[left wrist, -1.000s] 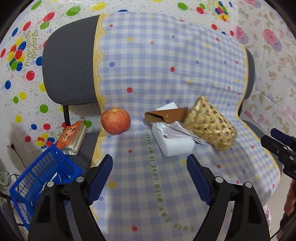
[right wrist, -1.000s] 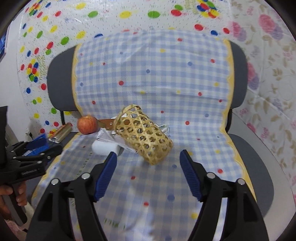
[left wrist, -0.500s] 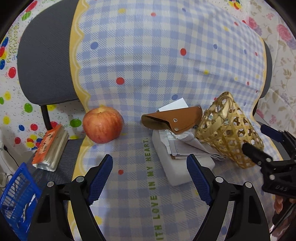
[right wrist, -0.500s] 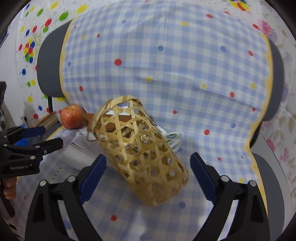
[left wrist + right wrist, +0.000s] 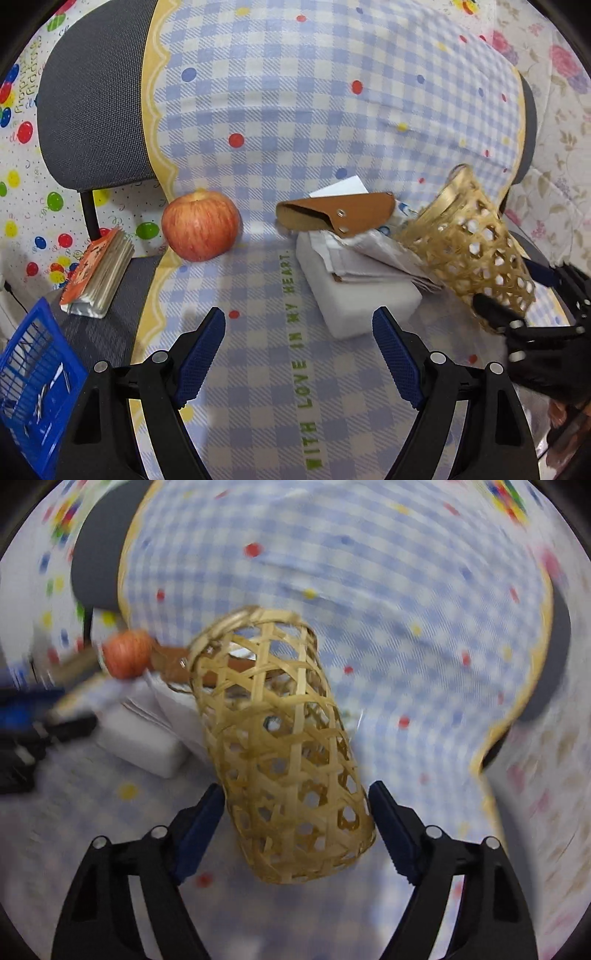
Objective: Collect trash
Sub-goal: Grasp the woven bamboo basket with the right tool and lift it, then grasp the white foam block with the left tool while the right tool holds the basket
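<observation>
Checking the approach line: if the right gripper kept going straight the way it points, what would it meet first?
Most likely the woven basket, lying tipped on the checked cloth; its closed end already sits between the right gripper and its open jaws.

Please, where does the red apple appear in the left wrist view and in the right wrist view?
Left wrist view: the apple lies left of centre, on the checked cloth.
Right wrist view: the apple is small and blurred at upper left.
Shared landmark: the woven basket, lying on its side.
</observation>
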`<state>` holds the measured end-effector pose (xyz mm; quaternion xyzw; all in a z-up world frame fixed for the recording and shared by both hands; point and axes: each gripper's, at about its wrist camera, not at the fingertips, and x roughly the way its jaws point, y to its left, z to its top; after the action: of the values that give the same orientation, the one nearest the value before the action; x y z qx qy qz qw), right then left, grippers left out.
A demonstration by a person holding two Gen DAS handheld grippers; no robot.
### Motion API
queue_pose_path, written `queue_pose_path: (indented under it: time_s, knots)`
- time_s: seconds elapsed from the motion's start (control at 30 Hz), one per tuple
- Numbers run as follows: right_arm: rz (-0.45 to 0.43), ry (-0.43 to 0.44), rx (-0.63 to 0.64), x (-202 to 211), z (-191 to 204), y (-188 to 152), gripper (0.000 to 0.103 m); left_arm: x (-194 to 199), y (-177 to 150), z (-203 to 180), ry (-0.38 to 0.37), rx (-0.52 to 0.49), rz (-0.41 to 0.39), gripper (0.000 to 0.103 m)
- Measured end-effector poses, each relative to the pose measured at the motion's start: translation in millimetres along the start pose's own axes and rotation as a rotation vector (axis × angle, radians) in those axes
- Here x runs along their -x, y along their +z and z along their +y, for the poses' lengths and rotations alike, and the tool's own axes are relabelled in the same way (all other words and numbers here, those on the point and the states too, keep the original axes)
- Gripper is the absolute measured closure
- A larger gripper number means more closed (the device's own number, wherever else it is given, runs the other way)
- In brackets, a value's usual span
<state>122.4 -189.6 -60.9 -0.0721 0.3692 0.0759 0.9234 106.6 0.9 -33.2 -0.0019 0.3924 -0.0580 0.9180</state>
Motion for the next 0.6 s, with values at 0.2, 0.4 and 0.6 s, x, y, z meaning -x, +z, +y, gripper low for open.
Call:
queue_pose_path:
  time_s: [0.2,0.4,0.6]
  knots:
    - [-0.035,0.022,-0.235,51,-29,-30,0.025,5,-12,-18,-0.031,-0.016,0.009,0.020]
    - [-0.091,-0.045,-0.367,79,-49,-54,0.025,-1,-12,-43,-0.011,-0.046,0.005,0.017]
    - [-0.095,-0.040,-0.419,85,-64,-61,0.025,-23,-3,-63,0.046,-0.090,0.015,0.017]
